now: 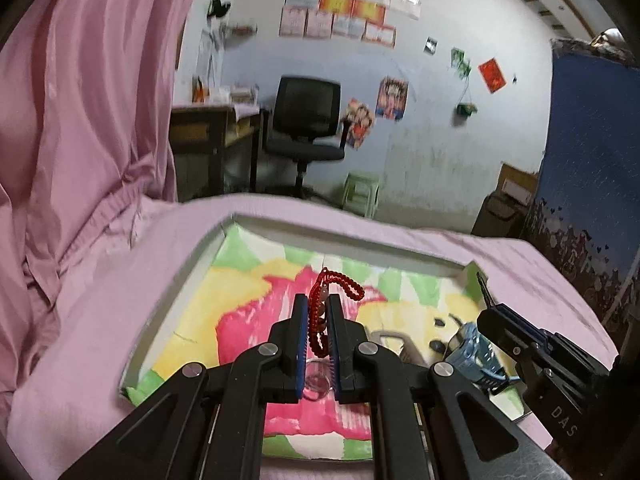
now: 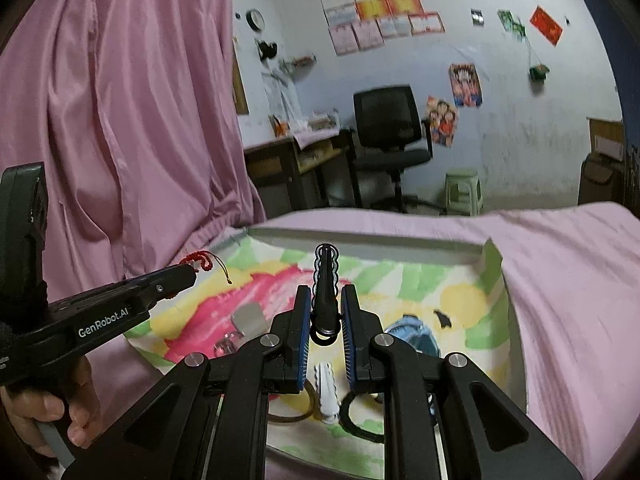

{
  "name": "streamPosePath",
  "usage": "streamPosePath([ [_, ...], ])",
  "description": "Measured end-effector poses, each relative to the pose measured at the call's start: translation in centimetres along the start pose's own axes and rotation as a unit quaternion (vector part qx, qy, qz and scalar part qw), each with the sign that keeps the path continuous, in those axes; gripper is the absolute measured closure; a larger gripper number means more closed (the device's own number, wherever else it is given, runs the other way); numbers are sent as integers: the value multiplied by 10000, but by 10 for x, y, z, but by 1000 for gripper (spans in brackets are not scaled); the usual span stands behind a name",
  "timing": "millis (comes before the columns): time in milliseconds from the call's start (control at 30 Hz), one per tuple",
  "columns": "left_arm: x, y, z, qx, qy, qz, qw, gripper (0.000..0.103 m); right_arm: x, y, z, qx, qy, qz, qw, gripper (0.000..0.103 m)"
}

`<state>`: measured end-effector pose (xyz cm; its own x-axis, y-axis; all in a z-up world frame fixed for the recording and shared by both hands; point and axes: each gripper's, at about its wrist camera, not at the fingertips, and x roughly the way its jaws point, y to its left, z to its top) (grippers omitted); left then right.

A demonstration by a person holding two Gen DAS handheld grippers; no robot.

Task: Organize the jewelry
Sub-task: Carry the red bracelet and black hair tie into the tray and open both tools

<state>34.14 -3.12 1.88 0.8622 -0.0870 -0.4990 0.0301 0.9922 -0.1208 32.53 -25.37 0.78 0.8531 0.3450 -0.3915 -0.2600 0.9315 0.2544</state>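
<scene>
While the left gripper (image 1: 318, 312) is clamping a red braided cord bracelet with small beads (image 1: 320, 308) over the shallow tray lined with a pink, yellow and green painted sheet (image 1: 256, 280), the right gripper (image 2: 326, 304) is pinching a black wavy-edged plastic hair clip (image 2: 325, 280). Cord is looking light and floppy, loops dangling, so gripping mid-bundle is suiting it; clip is seeming stiff and slick (best held across its flat sides). Only the right wrist view is showing a white wavy clip (image 2: 326, 394), a brown ring bangle (image 2: 292, 416) and the person's hand (image 2: 60, 408).
</scene>
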Motion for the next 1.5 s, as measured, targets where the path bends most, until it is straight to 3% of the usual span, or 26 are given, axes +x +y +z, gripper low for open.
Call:
streamPosePath([
  [167, 20, 5, -5, -189, 639, -12, 9978, 94, 16, -1, -8, 27, 518, 26, 9987, 90],
  [633, 40, -2, -15, -30, 1440, 118, 9895, 94, 36, -6, -24, 45, 1200, -41, 9928, 89],
  [867, 41, -1, -18, -20, 1552, 153, 9878, 94, 42, -4, -27, -2, 1426, -20, 9898, 88],
  [1000, 39, -1, -17, -1, 1551, 157, 9878, 93, 40, -5, -27, 39, 1400, -28, 9901, 78],
  [1100, 32, -1, -16, -17, 1461, 71, 9892, 77, 36, -4, -26, 34, 1321, -39, 9912, 74],
  [1167, 22, -1, -15, -3, 1267, 82, 9919, 54, 31, -3, -24, 38, 1219, -39, 9925, 71],
  [1400, -8, 3, -10, -84, 770, 119, 9969, 50, -4, -1, -12, 90, 492, -159, 9986, 56],
  [1500, -20, 7, -10, -109, 565, 175, 9982, 42, -20, -3, -7, 165, 163, -167, 9996, 49],
])
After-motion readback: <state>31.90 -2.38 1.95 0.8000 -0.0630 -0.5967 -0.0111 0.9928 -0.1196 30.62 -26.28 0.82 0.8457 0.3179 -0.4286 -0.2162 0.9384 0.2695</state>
